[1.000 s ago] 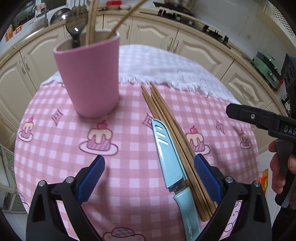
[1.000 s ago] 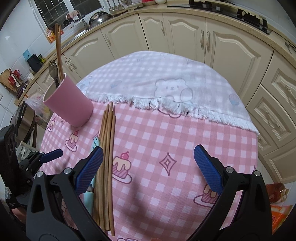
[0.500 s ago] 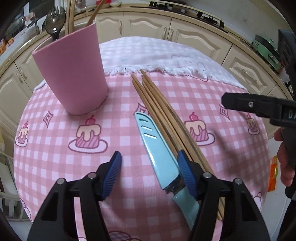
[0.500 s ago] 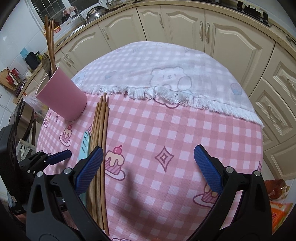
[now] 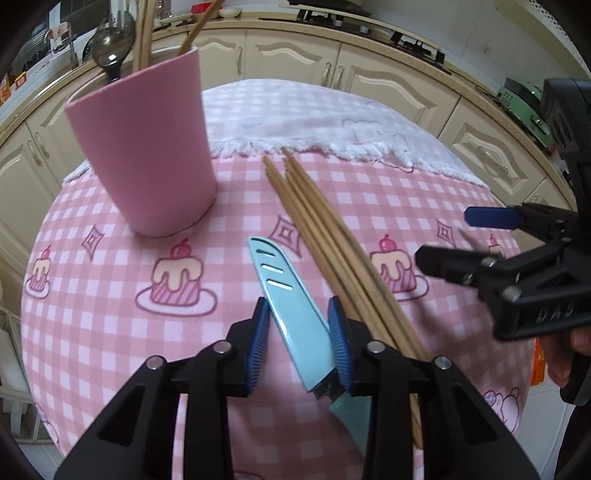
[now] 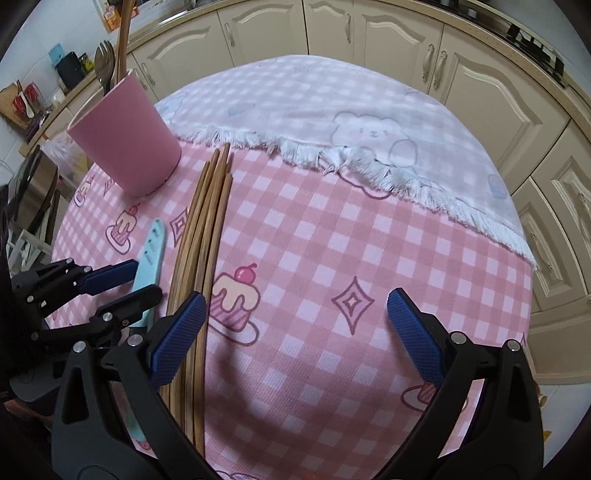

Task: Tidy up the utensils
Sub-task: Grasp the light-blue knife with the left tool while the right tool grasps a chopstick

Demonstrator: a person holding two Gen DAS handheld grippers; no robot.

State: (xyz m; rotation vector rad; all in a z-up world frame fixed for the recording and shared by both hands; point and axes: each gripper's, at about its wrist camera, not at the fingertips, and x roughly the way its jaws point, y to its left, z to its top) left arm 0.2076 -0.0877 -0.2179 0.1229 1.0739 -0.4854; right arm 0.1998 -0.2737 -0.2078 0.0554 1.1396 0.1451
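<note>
In the left wrist view, a pink cup (image 5: pixel 147 147) stands upright at about ten o'clock on the pink checked tablecloth (image 5: pixel 92 295). A metal spoon (image 5: pixel 112 48) and several wooden chopsticks (image 5: pixel 142 29) poke out of its top. Toward the centre, a light blue knife (image 5: pixel 291 306) lies flat, tip pointing to about eleven o'clock. The left gripper (image 5: pixel 299 343) sits at six o'clock with its blue pads (image 5: pixel 260 343) on either side of the blade. The right pad touches the blade's edge; the left pad looks just beside it, so a firm grip cannot be told. Just right of the knife, a bundle of loose chopsticks (image 5: pixel 332 251) runs from twelve o'clock down to five o'clock, passing under the gripper's right finger. At three o'clock the right gripper (image 5: pixel 491 236) comes in from the side.

In the right wrist view, the cup (image 6: pixel 125 147) stands at ten o'clock and the left gripper (image 6: pixel 122 284) at eight o'clock straddles the knife (image 6: pixel 149 254). The loose chopsticks (image 6: pixel 203 236) lie just right of it. The right gripper (image 6: pixel 295 332) hangs at six o'clock with its jaws spread wide and holding nothing; its left pad (image 6: pixel 177 336) overlaps the chopsticks. A white fringed cloth (image 6: pixel 332 122) covers the far part of the table.
</note>
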